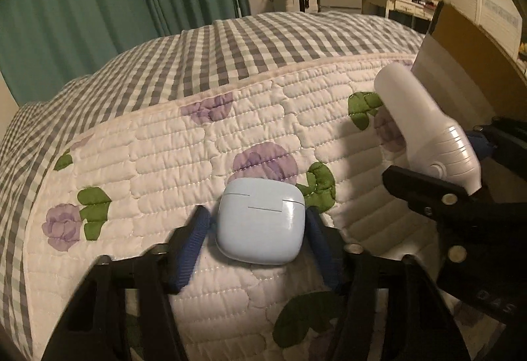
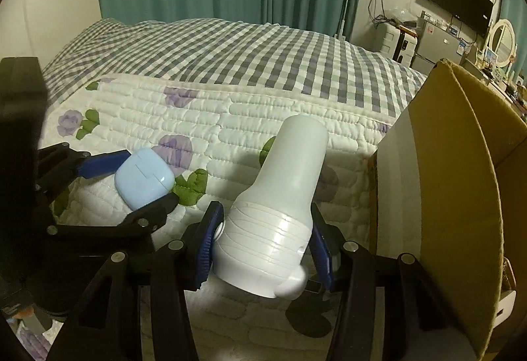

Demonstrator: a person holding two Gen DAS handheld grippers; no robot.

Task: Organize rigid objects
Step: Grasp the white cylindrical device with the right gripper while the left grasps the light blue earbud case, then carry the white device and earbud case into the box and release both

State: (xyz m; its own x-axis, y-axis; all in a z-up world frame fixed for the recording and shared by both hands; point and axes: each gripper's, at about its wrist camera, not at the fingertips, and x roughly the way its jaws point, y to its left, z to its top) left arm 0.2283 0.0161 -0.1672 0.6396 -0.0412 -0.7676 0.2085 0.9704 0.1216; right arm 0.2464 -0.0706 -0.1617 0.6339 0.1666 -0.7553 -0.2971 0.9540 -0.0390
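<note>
My left gripper [image 1: 258,225] is shut on a light blue earbud case [image 1: 260,221], held just above the floral quilt. The case also shows in the right wrist view [image 2: 143,178], between the left gripper's blue pads. My right gripper [image 2: 263,242] is shut on a white plastic bottle [image 2: 283,196], gripped at its ribbed lower part, with the smooth end pointing away. The bottle also shows in the left wrist view [image 1: 425,127], at the right, beside the cardboard box.
An open cardboard box [image 2: 454,183] stands at the right on the bed, its flap up; it also shows in the left wrist view [image 1: 467,57]. The bed has a white floral quilt [image 1: 197,150] and a checked cover [image 2: 247,51]. Green curtains, a TV and a dresser lie beyond.
</note>
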